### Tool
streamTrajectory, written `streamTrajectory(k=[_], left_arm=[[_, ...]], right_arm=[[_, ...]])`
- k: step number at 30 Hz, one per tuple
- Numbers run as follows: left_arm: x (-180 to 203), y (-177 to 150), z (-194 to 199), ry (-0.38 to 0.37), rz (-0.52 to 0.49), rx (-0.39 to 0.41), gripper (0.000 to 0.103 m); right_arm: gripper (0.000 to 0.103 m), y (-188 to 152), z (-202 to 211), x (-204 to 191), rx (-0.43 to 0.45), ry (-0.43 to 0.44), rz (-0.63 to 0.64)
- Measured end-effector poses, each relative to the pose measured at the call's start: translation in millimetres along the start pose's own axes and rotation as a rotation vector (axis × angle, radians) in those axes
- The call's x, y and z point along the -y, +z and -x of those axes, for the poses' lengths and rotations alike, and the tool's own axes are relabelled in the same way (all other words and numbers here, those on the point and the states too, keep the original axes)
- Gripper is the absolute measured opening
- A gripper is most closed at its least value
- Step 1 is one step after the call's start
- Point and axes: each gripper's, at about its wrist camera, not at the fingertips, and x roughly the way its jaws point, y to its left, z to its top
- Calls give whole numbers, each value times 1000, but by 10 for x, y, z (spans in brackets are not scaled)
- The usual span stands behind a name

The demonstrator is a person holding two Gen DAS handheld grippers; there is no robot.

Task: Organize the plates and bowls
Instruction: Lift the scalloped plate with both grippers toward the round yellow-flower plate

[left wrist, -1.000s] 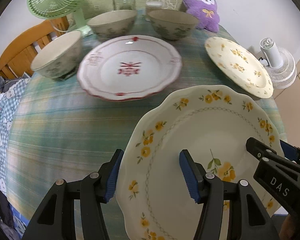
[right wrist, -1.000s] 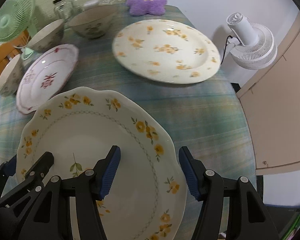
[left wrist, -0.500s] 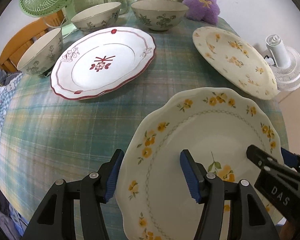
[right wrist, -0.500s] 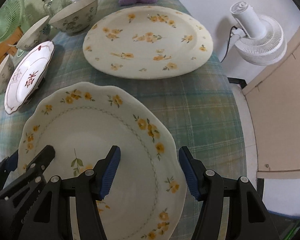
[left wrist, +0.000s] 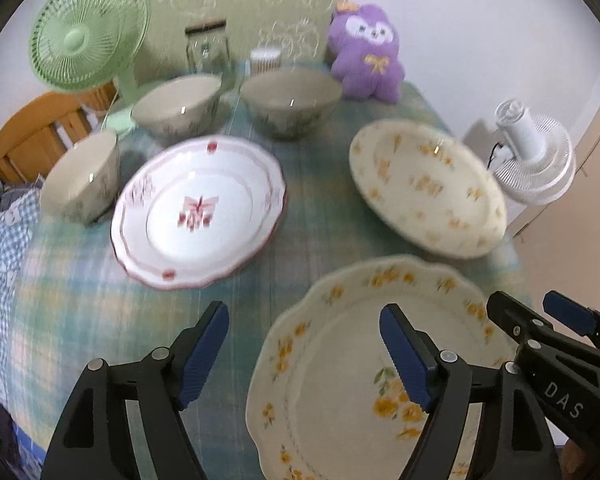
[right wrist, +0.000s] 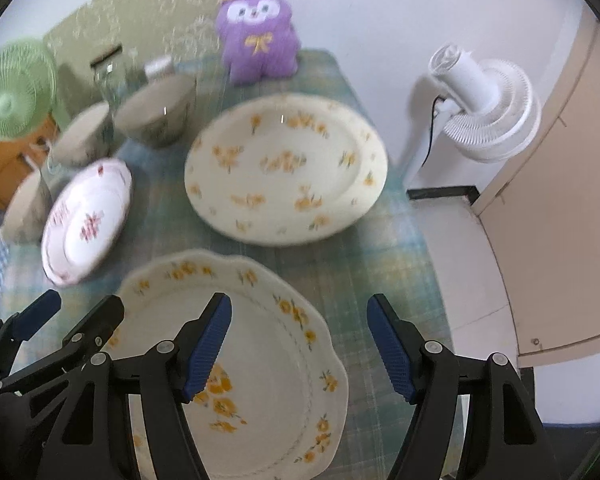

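From my left wrist camera, far left, I see an orange wooden chair back (left wrist: 32, 136) and a blue gingham cloth (left wrist: 2, 248) cut off by the frame edge. Beside them stands a mint-green desk fan (left wrist: 88, 36) at the back of the green plaid tablecloth (left wrist: 72, 292). Three cream ceramic bowls (left wrist: 82, 178) (left wrist: 176, 104) (left wrist: 290, 98) curve around the back of a white scalloped plate with red trim (left wrist: 198, 212). Behind the bowls a clear glass jar with a dark lid (left wrist: 207, 50) is blurred, before a pale green patterned panel (left wrist: 252, 4). A purple plush owl (left wrist: 364, 58) sits at the far edge. Right of centre lies a round cream plate with yellow flowers (left wrist: 428, 188); off the table stands a white floor fan (left wrist: 534, 156) against a white wall, with a beige cabinet (right wrist: 556, 240) further right.

My left gripper (left wrist: 304, 356) has its jaws spread, straddling the left rim of the near scalloped cream plate with yellow flowers (left wrist: 340, 360), not touching it that I can see. My right gripper (right wrist: 300, 352) is likewise spread across that plate's right rim. It carries the letters "DAS". The plate's near edge is cut off below.
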Motion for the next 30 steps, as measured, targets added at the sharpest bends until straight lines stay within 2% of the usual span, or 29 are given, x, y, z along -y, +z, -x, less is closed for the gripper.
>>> streamTrajectory(k=[2, 8, 15, 20, 30], left_arm=[[6, 104, 51, -14, -6, 24, 84], [194, 397, 16, -11, -27, 63, 84], [474, 700, -257, 26, -15, 65, 84], [700, 892, -592, 58, 3, 49, 81], [848, 1066, -1180, 104, 29, -15, 77]], right_arm=[[74, 82, 76, 23, 25, -2, -20], [74, 385, 112, 187, 74, 24, -54], [74, 801, -183, 405, 86, 27, -34], [74, 1084, -519, 526, 72, 28, -1], [73, 1377, -1131, 624, 17, 36, 43]])
